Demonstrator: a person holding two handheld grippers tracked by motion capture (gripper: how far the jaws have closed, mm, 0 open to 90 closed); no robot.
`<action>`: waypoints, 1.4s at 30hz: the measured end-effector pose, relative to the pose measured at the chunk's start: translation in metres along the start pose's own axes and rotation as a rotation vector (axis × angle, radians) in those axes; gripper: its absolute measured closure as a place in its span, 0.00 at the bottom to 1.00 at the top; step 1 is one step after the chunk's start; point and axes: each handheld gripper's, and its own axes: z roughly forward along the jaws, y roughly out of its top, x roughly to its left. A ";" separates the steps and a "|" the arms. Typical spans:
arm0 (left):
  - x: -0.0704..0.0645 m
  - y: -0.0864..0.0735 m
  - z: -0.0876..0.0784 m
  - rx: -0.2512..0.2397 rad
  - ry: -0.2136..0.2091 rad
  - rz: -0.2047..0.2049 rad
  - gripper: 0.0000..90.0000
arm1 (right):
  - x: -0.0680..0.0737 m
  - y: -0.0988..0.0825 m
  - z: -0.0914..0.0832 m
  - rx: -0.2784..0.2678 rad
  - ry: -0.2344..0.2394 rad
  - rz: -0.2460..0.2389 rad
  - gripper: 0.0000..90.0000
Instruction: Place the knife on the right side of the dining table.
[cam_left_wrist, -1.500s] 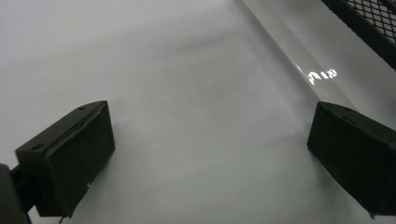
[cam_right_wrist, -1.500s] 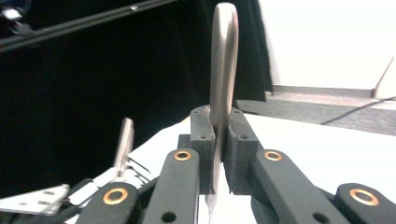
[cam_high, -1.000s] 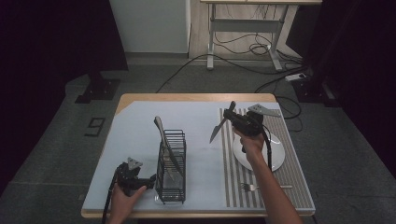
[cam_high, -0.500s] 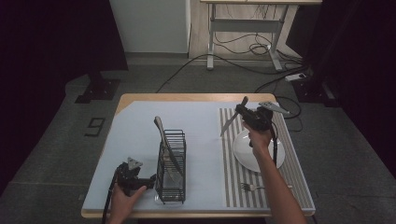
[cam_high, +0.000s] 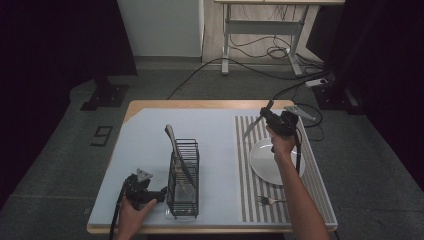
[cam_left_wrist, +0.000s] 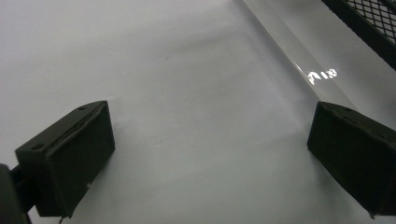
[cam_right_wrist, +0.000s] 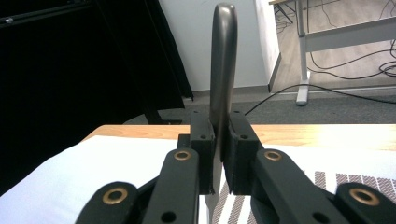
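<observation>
— Two grippers: status of the right gripper (cam_high: 269, 116)?
— Clamped on a knife (cam_right_wrist: 222, 70), upper right of frame, above the striped mat (cam_high: 245, 165).
— Left gripper (cam_left_wrist: 210, 154)?
— Jaws wide, empty, lower left beside the wire rack (cam_high: 183, 177).

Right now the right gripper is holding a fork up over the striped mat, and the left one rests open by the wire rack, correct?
Not a fork: the right gripper is shut on a knife, as the right gripper view shows. The fork lies on the striped mat. The left gripper is indeed open by the wire rack.

Right gripper (cam_right_wrist: 218, 158) was clamped on a knife (cam_right_wrist: 222, 70), handle sticking up, above the table's (cam_right_wrist: 327, 133) striped mat (cam_right_wrist: 336, 179).
</observation>
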 end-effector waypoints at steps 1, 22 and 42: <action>0.000 0.000 0.000 0.000 0.000 0.000 0.00 | -0.001 0.000 0.001 -0.002 -0.002 0.001 0.93; 0.000 0.000 0.000 0.000 0.000 0.000 0.00 | -0.017 -0.001 0.022 -0.037 -0.026 0.050 0.93; 0.000 0.000 0.000 0.000 0.000 0.000 0.00 | -0.032 -0.007 0.022 -0.058 -0.037 0.109 0.93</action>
